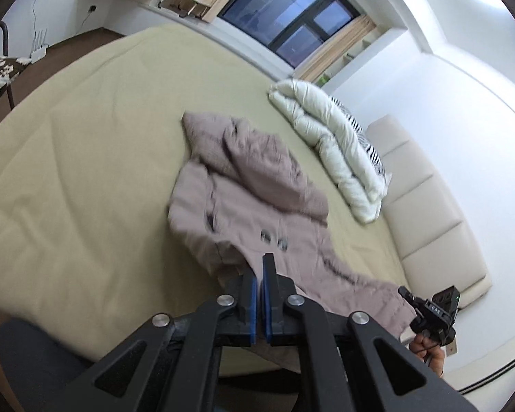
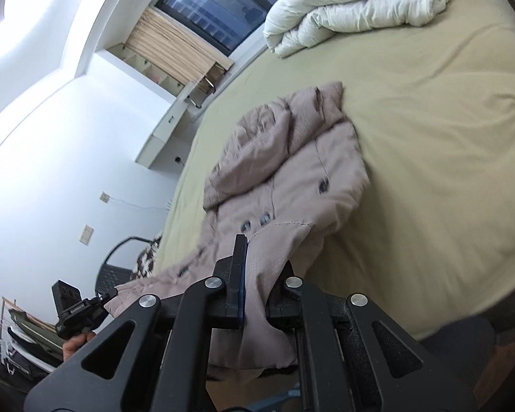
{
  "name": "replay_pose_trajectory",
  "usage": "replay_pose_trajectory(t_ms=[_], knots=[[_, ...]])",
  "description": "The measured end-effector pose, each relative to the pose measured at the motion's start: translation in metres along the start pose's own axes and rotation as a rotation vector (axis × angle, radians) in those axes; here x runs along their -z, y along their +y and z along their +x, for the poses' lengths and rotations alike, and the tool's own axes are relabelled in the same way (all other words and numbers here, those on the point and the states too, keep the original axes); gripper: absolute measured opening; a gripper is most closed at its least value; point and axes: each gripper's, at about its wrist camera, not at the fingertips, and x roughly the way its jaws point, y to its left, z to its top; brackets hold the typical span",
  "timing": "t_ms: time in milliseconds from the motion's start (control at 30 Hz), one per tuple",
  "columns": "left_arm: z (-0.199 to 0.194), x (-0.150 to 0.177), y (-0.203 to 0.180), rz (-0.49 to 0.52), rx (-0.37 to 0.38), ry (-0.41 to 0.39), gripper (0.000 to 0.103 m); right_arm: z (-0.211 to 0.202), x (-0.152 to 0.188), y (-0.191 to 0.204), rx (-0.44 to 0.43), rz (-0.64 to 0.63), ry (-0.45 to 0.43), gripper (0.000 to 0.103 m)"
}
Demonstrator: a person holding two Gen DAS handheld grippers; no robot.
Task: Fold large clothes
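A mauve hooded coat (image 1: pixel 254 185) with dark buttons lies stretched on the beige bed (image 1: pixel 86 158), hood toward the far side. My left gripper (image 1: pixel 259 274) is shut on the coat's near hem corner. My right gripper (image 2: pixel 257 274) is shut on the other hem corner of the coat (image 2: pixel 292 171), with fabric bunched between its jaws. Each gripper shows in the other's view, the right one at the hem's right end (image 1: pixel 432 312) and the left one at its left end (image 2: pixel 82 309). The hem hangs off the bed's near edge.
A folded white duvet (image 1: pixel 329 140) and a zebra-print pillow (image 1: pixel 367 144) lie at the bed's head by a cream headboard (image 1: pixel 425 206). A chair (image 2: pixel 120 267) with patterned cloth stands beside the bed. A window (image 1: pixel 292 10) and desk (image 2: pixel 164 134) are beyond.
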Motion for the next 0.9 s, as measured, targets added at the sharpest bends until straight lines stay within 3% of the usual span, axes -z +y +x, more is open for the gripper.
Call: replay_pose_trajectory(t_ms=[133,367,467,600,767,833,900], knots=[[0.021,-0.061,-0.002,-0.044,0.041,-0.061,0.004,0.025,-0.066,0.017,-0.008,-0.021,-0.054,0.007],[0.101,-0.178,-0.004,-0.069,0.005,-0.113,0.004,0.120,-0.190,0.045,0.054,-0.071,-0.105,0.007],[0.143,-0.220,0.003,-0.085,-0.022,-0.113,0.004,0.173,-0.236,0.039,0.101,-0.060,-0.110,0.007],[0.210,-0.264,0.020,-0.102,-0.074,-0.089,0.004,0.244,-0.285,0.001,0.173,0.049,-0.101,0.007],[0.290,-0.284,0.055,-0.125,-0.169,-0.034,0.005,0.331,-0.297,-0.058,0.225,0.131,-0.050,0.008],[0.317,-0.280,0.070,-0.136,-0.218,0.001,0.008,0.362,-0.294,-0.079,0.259,0.137,0.000,0.010],[0.329,-0.273,0.083,-0.166,-0.213,0.008,0.016,0.376,-0.292,-0.092,0.249,0.152,0.011,0.013]])
